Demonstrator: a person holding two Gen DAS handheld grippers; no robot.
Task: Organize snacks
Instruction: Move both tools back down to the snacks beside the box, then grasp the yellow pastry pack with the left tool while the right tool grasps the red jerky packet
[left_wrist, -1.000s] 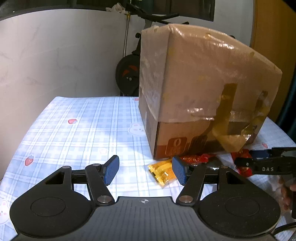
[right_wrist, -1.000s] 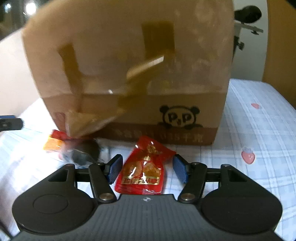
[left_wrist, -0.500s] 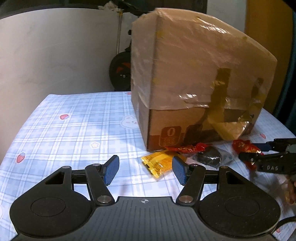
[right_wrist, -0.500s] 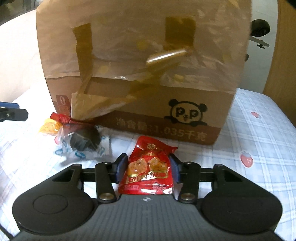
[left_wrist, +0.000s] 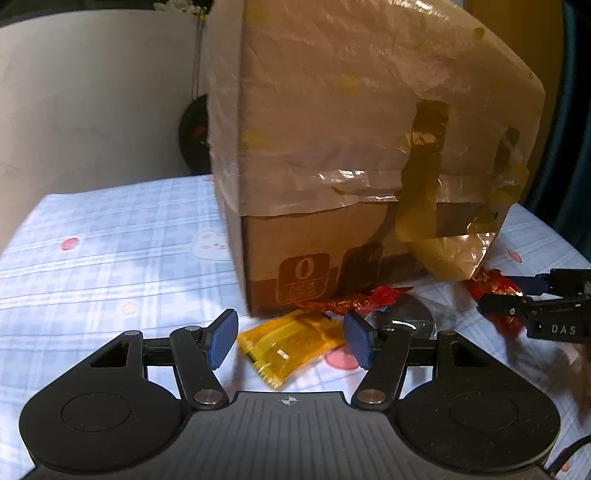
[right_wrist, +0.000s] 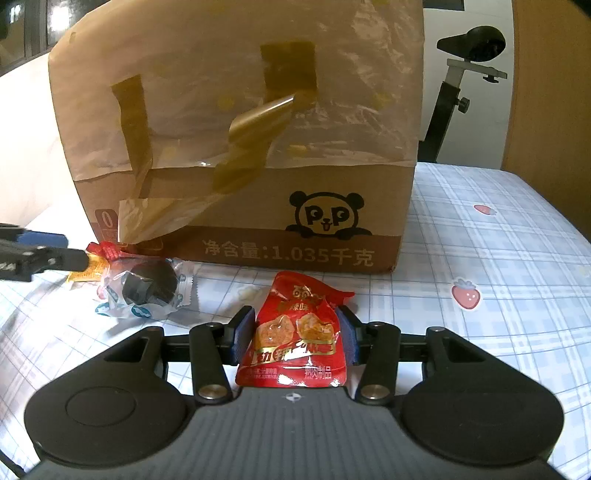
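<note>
Since a second ago my right gripper (right_wrist: 293, 338) has closed in from a loose straddle, and my left gripper (left_wrist: 290, 338) has come forward and down until the yellow packet (left_wrist: 290, 345) lies between its pads. Right: clenched on the red pouch (right_wrist: 295, 339), pads pressing both side edges, pouch still on the cloth (right_wrist: 498, 295) just in front of the box (right_wrist: 240, 147). Left: jaws released, standing wide to either side of the yellow packet, neither pad touching it. Step in hand, as I judge it: both snacks being picked up, the right grasp made, the left not yet closed. Next move calls for closing the left on the yellow packet, then lifting both clear; where they are to go I cannot tell, since the box opening is not in view. The pouch is soft and slick, so a side pinch may buckle it. Around: a clear-wrapped dark snack (right_wrist: 147, 286) lies left of the pouch, near the box corner, and a long red wrapper (left_wrist: 351, 301) sits against the box base just beyond the yellow packet. Loose tape (left_wrist: 443, 254) hangs off the box over those. The box stands close ahead and will block any straight forward lift; the two grippers are near each other.
</note>
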